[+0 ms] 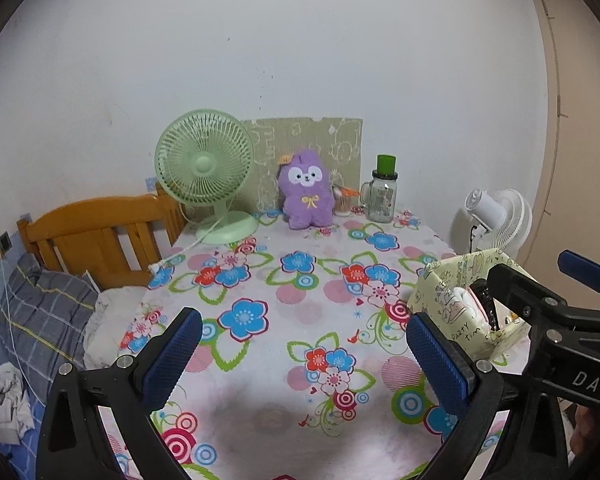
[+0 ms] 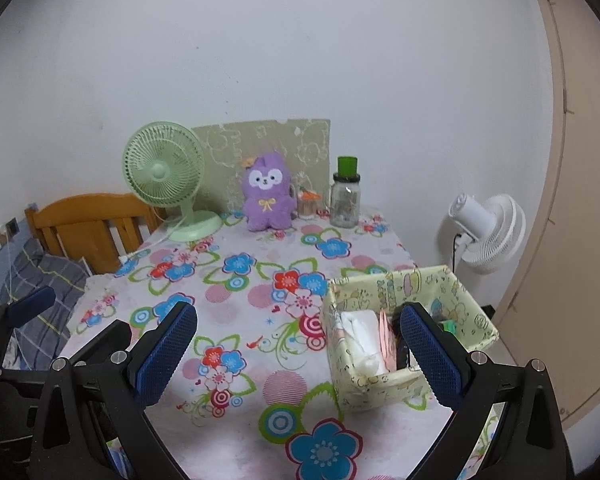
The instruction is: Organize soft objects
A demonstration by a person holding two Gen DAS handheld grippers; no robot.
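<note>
A purple plush toy [image 1: 306, 192] [image 2: 266, 196] sits upright at the back of the floral-clothed table [image 1: 284, 300], against a patterned board. A pale yellow cartoon-print box [image 2: 380, 386] [image 1: 436, 292] stands at the table's right edge. It holds a white folded cloth [image 2: 360, 332], something pink [image 2: 385, 336] and a dark item. My left gripper [image 1: 304, 356] hovers open over the table's near middle, holding nothing. My right gripper [image 2: 300, 354] is open too, and its right finger [image 2: 432, 356] overlaps the box's opening.
A green desk fan [image 1: 206, 168] stands back left with its cord trailing off the table. A glass jar with a green lid [image 1: 380, 196] and a small cup [image 1: 342, 202] stand beside the plush. A white fan [image 1: 496, 220] is off to the right. A wooden headboard [image 1: 96, 232] and bedding lie left.
</note>
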